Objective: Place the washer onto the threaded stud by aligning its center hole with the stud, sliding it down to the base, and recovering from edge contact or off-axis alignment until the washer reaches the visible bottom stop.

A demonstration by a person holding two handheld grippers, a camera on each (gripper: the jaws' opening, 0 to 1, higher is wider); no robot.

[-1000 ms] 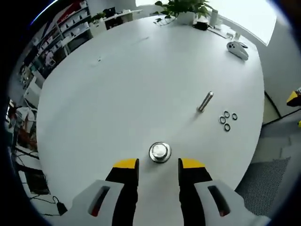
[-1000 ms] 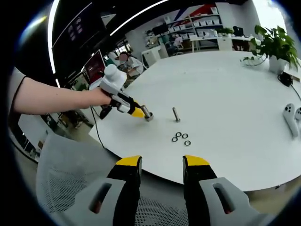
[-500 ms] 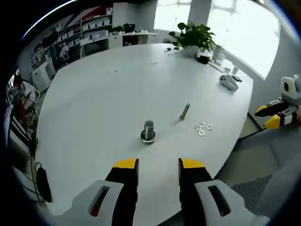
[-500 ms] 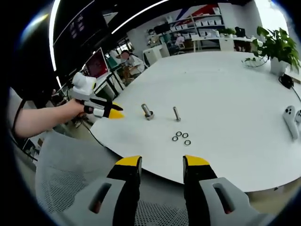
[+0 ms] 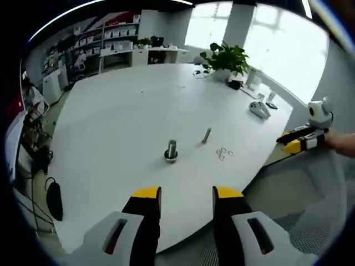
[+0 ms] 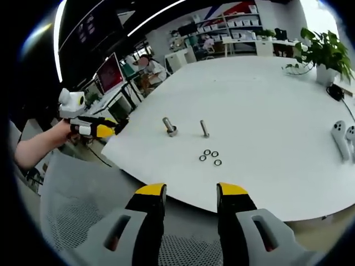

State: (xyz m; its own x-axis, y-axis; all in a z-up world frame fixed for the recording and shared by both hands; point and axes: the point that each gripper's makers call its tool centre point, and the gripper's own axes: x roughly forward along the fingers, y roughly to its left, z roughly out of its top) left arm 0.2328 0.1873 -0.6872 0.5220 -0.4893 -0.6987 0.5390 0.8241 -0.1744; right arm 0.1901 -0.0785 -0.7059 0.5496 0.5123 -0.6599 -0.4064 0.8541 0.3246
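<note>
Washers [image 6: 208, 157]: four loose on the white table [image 6: 277, 100], at 5 o'clock of both studs.
Wide-base stud [image 6: 168, 127]: upright, leftmost.
Slim stud [image 6: 204, 129]: just right of it.
Left gripper [image 5: 180, 193]: released, nothing held, off the table edge.
Right gripper [image 6: 184, 190]: released, nothing held.
Advice: pinch one washer by its rim, keep it level, centre its hole over the stud.

Bright windows [image 5: 260, 33], shelving [image 5: 105, 41], white table [image 5: 122, 111], potted plant [image 5: 226, 56]

The white table [image 6: 266, 105] is bare around the two upright studs [image 6: 169, 127] [image 6: 204, 128] and the small washers [image 6: 209, 157]. Both can be reached from above. A plant [image 6: 321, 52] and controllers [image 6: 344, 138] stand well apart.
</note>
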